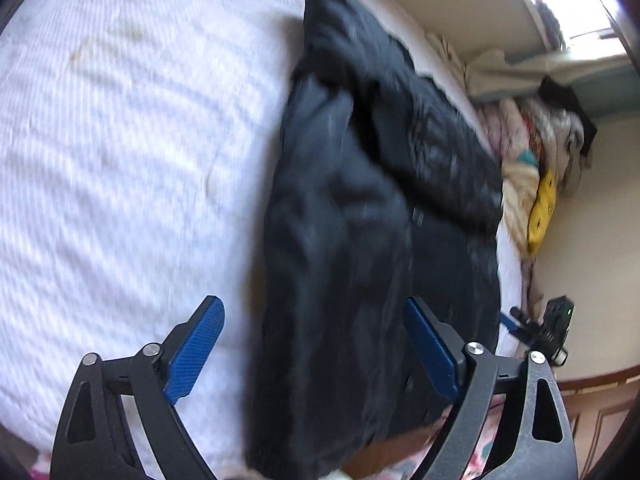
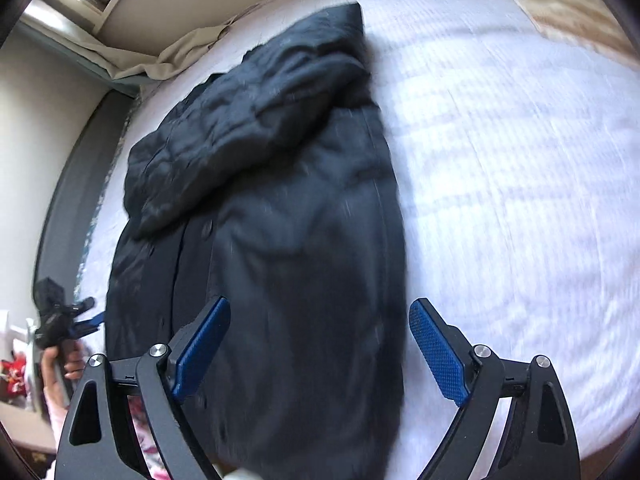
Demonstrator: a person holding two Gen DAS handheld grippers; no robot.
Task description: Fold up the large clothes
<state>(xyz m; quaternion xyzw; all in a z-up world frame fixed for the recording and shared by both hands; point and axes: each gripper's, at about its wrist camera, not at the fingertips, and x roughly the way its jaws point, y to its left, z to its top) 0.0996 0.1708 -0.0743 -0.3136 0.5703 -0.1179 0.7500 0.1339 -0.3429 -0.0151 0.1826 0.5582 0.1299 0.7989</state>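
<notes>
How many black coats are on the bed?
1. The black coat lies lengthwise on the white bed, partly folded, near the bed's edge by the wall. Blur could hide another layer in it.

Dark coat (image 1: 360,208): soft black cloth, faint sheen, creased. Bed cover (image 1: 120,152): white cloth, ribbed, matt. Left gripper (image 1: 316,344): matt black frame, bright metal pins, blue pads with fine rough grain. Right gripper (image 2: 320,344): same finish. Floor trim (image 1: 592,384): brown wood, smooth.
</notes>
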